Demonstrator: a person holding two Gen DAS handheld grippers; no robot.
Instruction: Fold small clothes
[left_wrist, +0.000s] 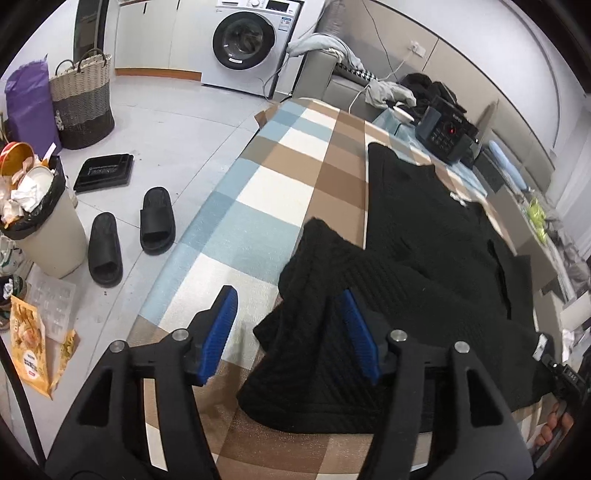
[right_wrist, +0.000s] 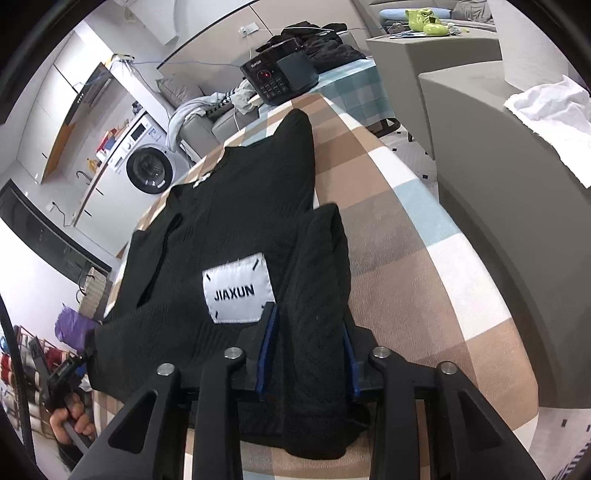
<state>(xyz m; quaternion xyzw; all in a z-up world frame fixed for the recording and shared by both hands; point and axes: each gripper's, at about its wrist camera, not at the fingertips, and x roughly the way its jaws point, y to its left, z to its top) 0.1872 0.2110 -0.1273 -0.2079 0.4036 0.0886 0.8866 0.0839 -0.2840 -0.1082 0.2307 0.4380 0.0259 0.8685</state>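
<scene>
The black knit garment (right_wrist: 240, 229) is ribbed and thick, spread on a table covered with a checked cloth (left_wrist: 280, 177) of tan, pale blue and white squares; a white label reading JIAXUN (right_wrist: 238, 290) is stitched near its hem, and a smaller white tag sits at the neckline farther off. One side is folded inward as a long strip, and in the left wrist view a sleeve or flap (left_wrist: 317, 280) lies turned over the body in a rumpled fold. The cloth's near edge curves away to the left toward the floor, where two black slippers (left_wrist: 129, 232) and a full waste bin (left_wrist: 40, 229) stand; a wide stretch of bare checked cloth lies left of the garment. At the far end a black appliance with a red light (right_wrist: 275, 79) sits near the garment's top corner. The left gripper (left_wrist: 290, 325) stands with its blue pads apart and released, the folded flap's edge lying between them and against the right pad. The right gripper (right_wrist: 308, 347) straddles the folded strip, blue pads on either side of it; whether they pinch it cannot be told.
</scene>
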